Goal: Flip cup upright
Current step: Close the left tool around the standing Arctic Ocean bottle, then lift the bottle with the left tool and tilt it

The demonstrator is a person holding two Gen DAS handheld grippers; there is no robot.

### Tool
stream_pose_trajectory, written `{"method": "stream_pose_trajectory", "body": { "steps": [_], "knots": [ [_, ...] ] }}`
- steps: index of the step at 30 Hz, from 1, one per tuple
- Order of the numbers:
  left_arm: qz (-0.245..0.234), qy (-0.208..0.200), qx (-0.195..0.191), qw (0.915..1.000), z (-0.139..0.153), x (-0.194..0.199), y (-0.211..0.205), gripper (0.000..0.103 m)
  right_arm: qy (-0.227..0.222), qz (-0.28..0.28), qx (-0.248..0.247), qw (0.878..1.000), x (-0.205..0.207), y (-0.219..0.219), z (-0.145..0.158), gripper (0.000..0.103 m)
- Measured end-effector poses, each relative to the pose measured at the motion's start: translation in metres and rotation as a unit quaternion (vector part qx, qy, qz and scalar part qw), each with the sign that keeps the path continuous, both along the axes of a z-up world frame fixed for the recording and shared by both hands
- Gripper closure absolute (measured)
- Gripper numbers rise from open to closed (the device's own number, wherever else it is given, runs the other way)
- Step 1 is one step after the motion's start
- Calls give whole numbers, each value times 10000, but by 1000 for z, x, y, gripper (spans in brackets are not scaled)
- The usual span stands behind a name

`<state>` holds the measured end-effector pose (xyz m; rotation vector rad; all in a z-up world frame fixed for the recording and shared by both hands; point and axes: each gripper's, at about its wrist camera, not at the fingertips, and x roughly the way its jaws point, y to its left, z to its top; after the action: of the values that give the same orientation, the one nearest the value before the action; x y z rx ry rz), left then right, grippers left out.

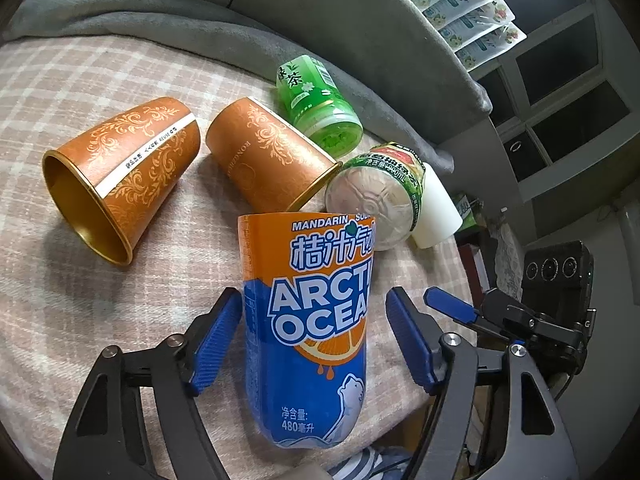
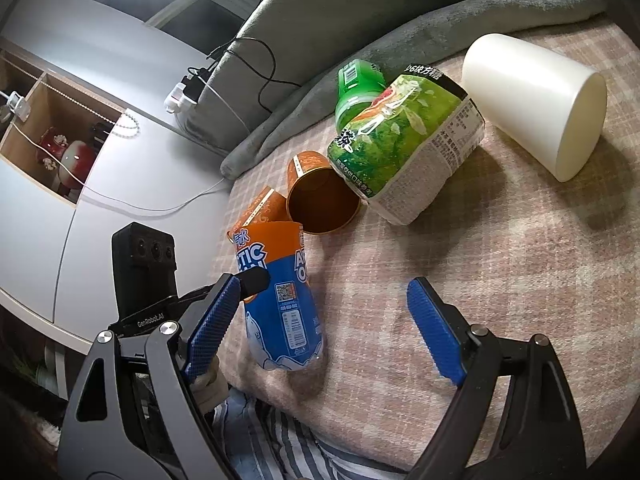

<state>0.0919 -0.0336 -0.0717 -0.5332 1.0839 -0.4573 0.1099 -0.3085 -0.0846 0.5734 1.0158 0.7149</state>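
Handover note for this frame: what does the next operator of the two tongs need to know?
Left tongs: open around the blue-and-orange cup, which stands upright, mouth up; contact unclear.
Right tongs: open, empty, beside it.
Still lying on their sides on the checked blanket: two brown cups, small green cup, big green cup, white cup.
Done: one cup up. Left: five.

The blue-and-orange Arctic Ocean cut-bottle cup stands upright on the plaid cloth, open end up. Behind it, two orange patterned paper cups lie on their sides, gold insides showing.
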Motion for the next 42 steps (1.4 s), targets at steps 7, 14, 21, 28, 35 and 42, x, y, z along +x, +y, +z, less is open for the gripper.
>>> {"method": "stream_pose_trajectory", "body": {
  "steps": [7,14,21,28,35,42],
  "knots": [
    [-39,-90,96,9999,3,-1,-3,45,-19,-25,-6,10000,-2,0,1,15],
    [-42,17,223,9997,-3,4,-6,46,-7,-43,-9,10000,-1,0,-1,15],
    [-45,239,223,9995,-8,22,-9,42,-71,-50,-85,9999,-4,1,1,15],
    [-125,506,281,9982,-20,40,-17,41,-33,-102,-112,9999,-3,-1,-2,15],
    [-158,466,275,9984,-22,41,-21,41,-17,-173,-137,9998,-5,-7,-3,15],
    [-175,250,354,9989,-13,32,-22,42,-14,-213,-129,9997,-6,-10,-3,15]
  ]
}}
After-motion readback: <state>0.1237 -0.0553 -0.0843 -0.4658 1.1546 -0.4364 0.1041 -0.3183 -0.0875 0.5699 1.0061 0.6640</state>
